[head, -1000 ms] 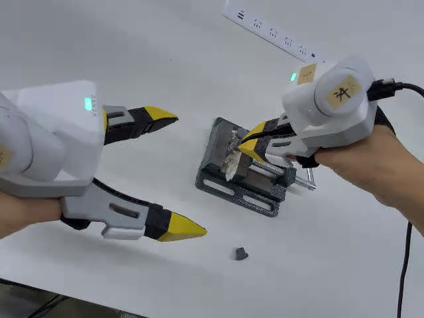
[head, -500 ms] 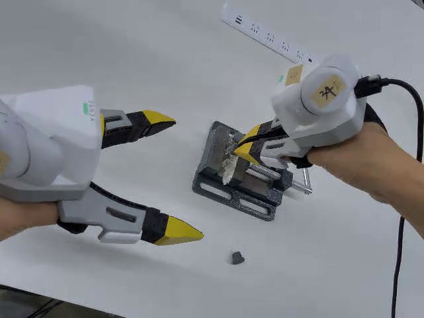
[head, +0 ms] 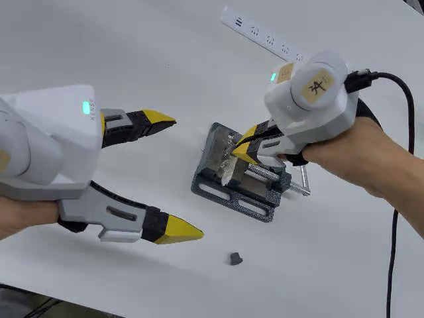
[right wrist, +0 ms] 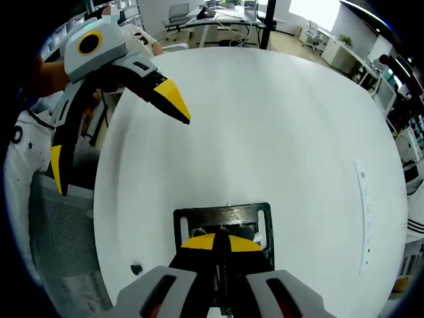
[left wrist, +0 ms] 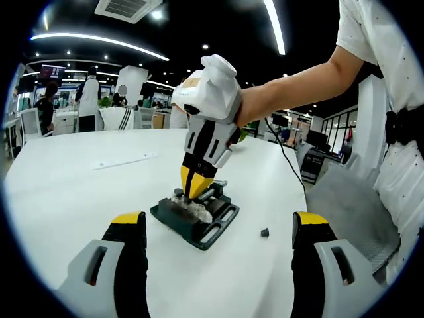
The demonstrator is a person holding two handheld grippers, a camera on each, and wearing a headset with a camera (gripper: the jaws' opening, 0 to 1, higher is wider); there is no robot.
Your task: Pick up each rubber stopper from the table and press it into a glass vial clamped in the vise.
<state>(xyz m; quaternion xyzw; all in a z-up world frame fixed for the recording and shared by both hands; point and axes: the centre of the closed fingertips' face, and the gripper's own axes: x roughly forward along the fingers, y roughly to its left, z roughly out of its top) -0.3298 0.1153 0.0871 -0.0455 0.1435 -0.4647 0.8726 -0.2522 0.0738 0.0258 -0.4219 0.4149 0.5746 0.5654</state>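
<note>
A dark metal vise (head: 246, 193) stands mid-table with a pale glass vial (head: 228, 169) clamped in its jaws. My right gripper (head: 236, 150) is shut, its yellow tips pointing down right at the vial's top; whether anything is pinched between them is hidden. From the right gripper view those tips (right wrist: 216, 242) lie over the vise (right wrist: 192, 220). My left gripper (head: 173, 175) hangs open to the vise's left, holding nothing. One dark rubber stopper (head: 234, 258) lies on the table in front of the vise, also seen as stopper (left wrist: 264, 232) right of the vise (left wrist: 215, 232).
A white power strip (head: 268, 36) lies at the back of the white table (head: 165, 53). A black cable (head: 401, 199) trails from the right gripper down the right side. The table's near edge runs just below the left gripper.
The right gripper has leaned a little to the left over the vise, its tips staying at the vial. The left gripper has stayed open in place.
</note>
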